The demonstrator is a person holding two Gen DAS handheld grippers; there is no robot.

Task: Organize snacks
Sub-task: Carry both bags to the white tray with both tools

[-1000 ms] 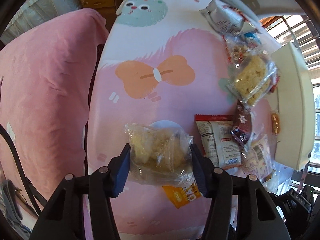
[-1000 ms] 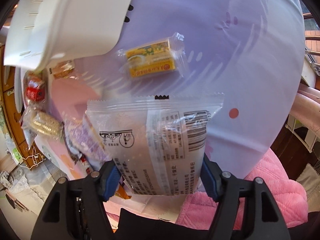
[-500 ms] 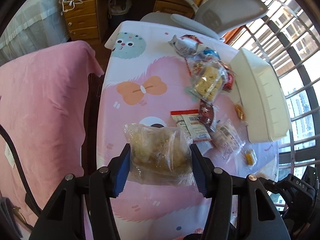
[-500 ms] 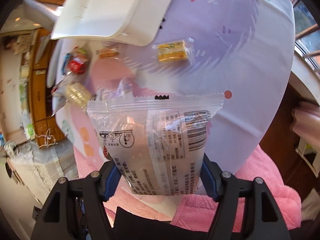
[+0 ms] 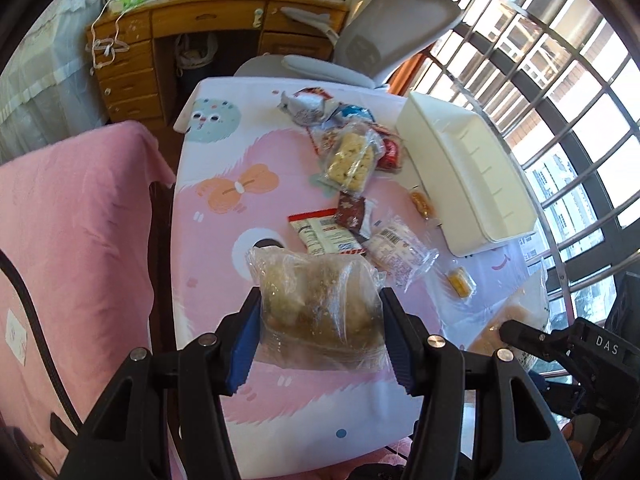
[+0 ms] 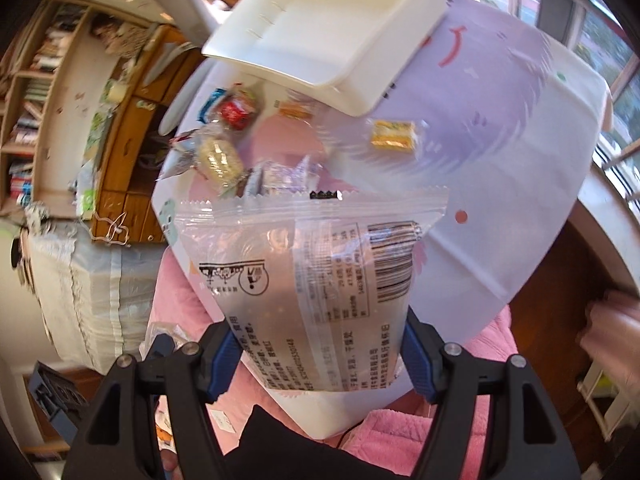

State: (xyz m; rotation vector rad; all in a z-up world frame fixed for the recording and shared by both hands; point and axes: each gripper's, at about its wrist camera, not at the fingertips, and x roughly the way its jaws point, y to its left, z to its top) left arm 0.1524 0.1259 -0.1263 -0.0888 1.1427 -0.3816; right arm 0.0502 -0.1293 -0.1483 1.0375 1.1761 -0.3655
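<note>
pinching a clear bag of brownish snack (image 5: 320,304), the left gripper (image 5: 322,332) has blue fingers (image 5: 244,344) clamped on both sides of it, held above the counter (image 5: 208,248). right gripper (image 6: 320,356) fingers (image 6: 222,364) squeeze a clear printed packet (image 6: 312,292) with a barcode, also off the counter. beyond, at 12 o'clock in the left view: loose snack packs (image 5: 352,200) scattered mid-counter, small yellow pack (image 5: 460,282) at 2 o'clock, white bin (image 5: 468,172) along the far right edge, grey chair (image 5: 360,48) behind.
</note>
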